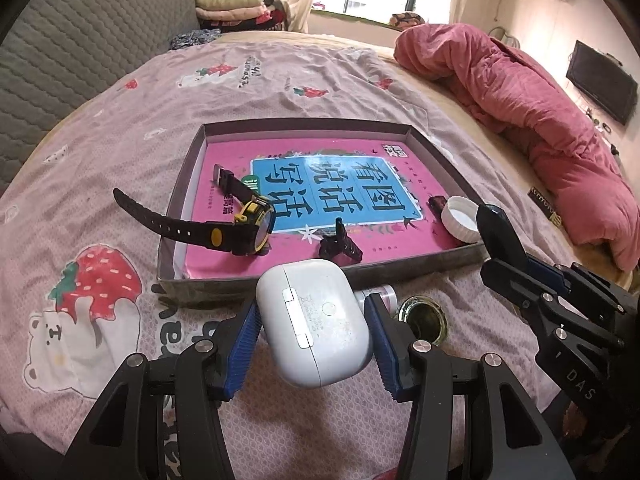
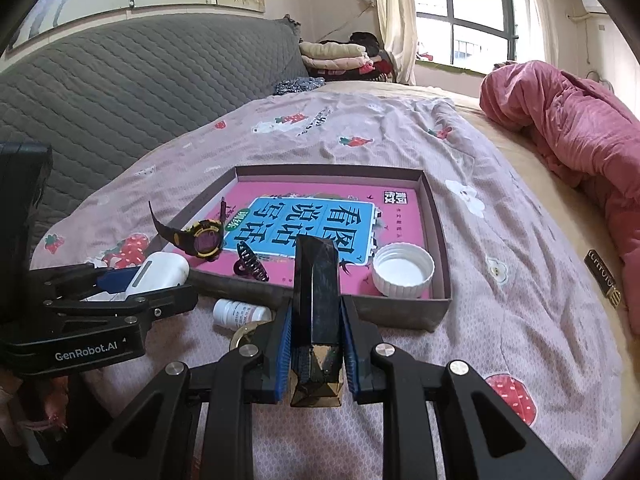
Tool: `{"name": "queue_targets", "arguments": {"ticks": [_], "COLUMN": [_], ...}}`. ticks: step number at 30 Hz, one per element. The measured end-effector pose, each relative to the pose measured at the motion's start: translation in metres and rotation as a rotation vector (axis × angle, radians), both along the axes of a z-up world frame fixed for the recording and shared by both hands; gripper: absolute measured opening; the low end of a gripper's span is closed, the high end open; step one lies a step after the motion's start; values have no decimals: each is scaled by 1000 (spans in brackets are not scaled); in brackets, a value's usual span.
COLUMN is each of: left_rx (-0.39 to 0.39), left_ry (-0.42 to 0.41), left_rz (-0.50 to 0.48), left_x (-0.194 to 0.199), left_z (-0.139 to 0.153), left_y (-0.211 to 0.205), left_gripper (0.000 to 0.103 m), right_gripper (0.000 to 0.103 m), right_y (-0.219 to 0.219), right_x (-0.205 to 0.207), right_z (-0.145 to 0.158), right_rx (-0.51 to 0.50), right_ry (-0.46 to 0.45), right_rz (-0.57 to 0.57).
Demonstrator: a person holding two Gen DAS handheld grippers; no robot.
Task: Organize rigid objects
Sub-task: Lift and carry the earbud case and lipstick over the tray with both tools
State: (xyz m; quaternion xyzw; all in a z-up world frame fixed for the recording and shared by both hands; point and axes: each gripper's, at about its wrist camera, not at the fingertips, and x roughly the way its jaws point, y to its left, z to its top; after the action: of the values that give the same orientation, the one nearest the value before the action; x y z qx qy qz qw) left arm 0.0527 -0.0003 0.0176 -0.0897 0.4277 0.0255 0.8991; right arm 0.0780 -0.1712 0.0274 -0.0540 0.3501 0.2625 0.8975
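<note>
Watch (image 1: 244, 220): leaning on the tray's left wall, one strap hanging out over the edge.
Left gripper (image 1: 314, 320): jaws half spread, blue pads pressed on a white earbud case (image 1: 316, 320), held above the bedspread (image 1: 100, 140) just before the tray (image 1: 304, 125).
Hair clip (image 1: 340, 242): inside, near the front wall.
Small bottle (image 2: 240, 312): lying in front of the tray, beside what may be a glass jar (image 1: 426, 316).
White cap (image 2: 403, 269): front right corner of the tray.
Right gripper (image 2: 315, 336): clamped tight on a dark faceted tube (image 2: 316, 280) with a gold end.

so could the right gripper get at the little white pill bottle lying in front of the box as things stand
Probably not yet. The right gripper is shut on a black faceted bar, so it has no free jaws. The pill bottle itself lies uncovered on the bedspread, just beside its fingers.
</note>
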Motion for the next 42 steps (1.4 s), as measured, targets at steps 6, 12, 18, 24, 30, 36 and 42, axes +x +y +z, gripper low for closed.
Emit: {"name": "queue_targets", "arguments": {"ticks": [6,12,18,24,30,36,42], "left_rx": [-7,-14,-21,-14,-15,-10,-18], "left_ry": [-11,-28,-37,-41,-36,-35,-32], "left_rz": [5,17,20,13,9,7,12], "left_x": [4,13,24,33,42,51,63], "left_z": [0,2,2,-1,-6,-9,-13], "left_y": [3,11,15,13,13,13,17], "left_gripper": [54,54,54,54,54,54,54], "right_gripper": [23,23,23,23,23,23,23], "right_y": [2,-1,-9,-20,-18,-5,7], "right_x": [2,6,18,31,39,43,48], "right_z": [4,9,13,15,16,14,10], "right_rx": [-2,15,28,57,59,44,35], "right_ry": [-22,-32,-40,-36,-41,-52,-58], "right_rz": [5,-2,-36,-80,-72,-36,-11]}}
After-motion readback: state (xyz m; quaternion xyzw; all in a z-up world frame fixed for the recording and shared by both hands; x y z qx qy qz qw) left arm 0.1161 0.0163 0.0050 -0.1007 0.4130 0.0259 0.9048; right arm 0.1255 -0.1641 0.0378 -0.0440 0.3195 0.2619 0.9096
